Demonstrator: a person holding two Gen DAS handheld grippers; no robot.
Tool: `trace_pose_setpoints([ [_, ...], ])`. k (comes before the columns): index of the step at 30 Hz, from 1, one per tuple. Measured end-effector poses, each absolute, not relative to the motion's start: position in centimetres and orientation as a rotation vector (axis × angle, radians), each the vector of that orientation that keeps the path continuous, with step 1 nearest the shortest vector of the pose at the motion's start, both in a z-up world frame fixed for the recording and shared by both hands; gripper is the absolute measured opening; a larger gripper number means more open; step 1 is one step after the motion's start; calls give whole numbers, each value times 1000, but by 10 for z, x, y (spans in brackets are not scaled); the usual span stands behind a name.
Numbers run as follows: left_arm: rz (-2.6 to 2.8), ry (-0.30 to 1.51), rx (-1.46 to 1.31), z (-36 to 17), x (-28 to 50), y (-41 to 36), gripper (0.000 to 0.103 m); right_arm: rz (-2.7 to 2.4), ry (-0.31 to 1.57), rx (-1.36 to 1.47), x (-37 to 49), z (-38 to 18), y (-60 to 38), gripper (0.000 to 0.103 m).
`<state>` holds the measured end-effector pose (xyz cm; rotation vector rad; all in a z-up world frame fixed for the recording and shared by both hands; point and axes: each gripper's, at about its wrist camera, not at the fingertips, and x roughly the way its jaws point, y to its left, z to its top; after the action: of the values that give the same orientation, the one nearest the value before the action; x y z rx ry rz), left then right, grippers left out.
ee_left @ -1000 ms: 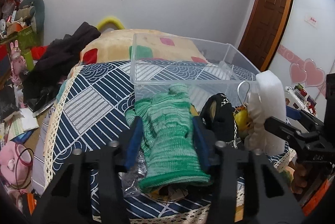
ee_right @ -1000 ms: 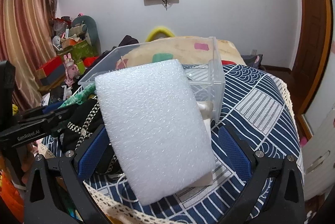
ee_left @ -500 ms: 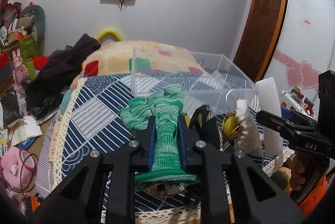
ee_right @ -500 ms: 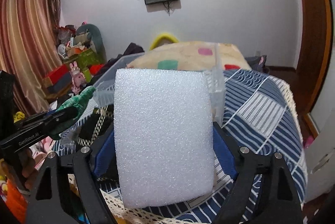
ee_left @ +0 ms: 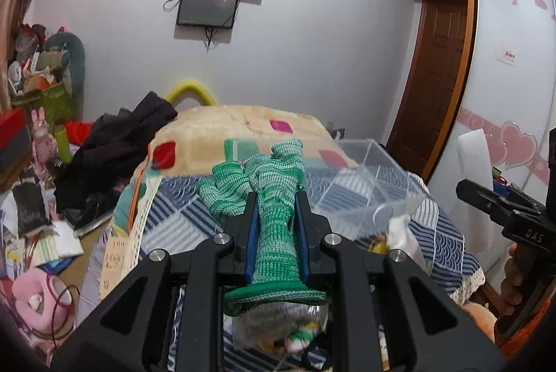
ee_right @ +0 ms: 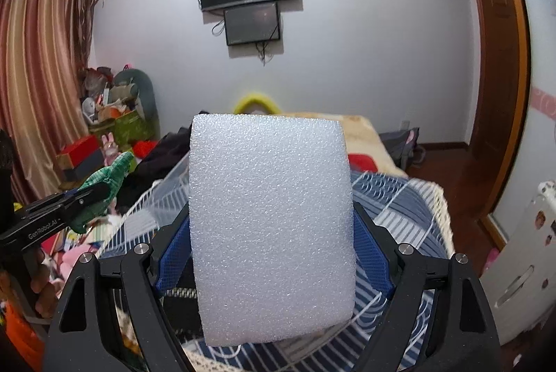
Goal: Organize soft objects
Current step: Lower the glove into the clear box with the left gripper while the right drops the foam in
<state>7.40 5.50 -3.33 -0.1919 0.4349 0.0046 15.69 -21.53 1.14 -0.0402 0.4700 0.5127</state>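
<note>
Our left gripper point(ee_left: 277, 226) clamping a green striped knit glove point(ee_left: 274, 198) at frame centre, our right gripper point(ee_right: 271, 247) pinching a white pebbled foam block point(ee_right: 271, 226), filling the centre

You are seeing "GenRobot.AI" printed in white along the black body of your left gripper point(ee_right: 92, 194) in the right wrist view. Your right gripper point(ee_left: 486, 201) is showing "DAS" in the left wrist view. Wardrobe door label point(ee_left: 508, 54) is staying unreadable.

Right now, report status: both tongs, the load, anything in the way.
Left tongs shut on green glove. Right tongs shut on white foam block. Clear bin ahead, open. Foam hides most of right view.
</note>
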Motion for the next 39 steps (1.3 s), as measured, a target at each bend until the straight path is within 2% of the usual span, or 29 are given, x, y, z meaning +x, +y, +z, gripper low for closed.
trace_pose_setpoints([
  [7, -3, 408, -167, -15, 103, 54, 19, 496, 402, -72, 171, 31, -200, 82],
  [15, -40, 467, -163, -11, 153, 54, 19, 494, 412, -113, 196, 30, -174, 82],
  [26, -61, 614, -139, -41, 216, 47, 19, 477, 565, -162, 237, -3, -157, 82],
  [39, -84, 728, -136, -71, 244, 41, 19, 503, 730, -274, 265, -22, -149, 83],
])
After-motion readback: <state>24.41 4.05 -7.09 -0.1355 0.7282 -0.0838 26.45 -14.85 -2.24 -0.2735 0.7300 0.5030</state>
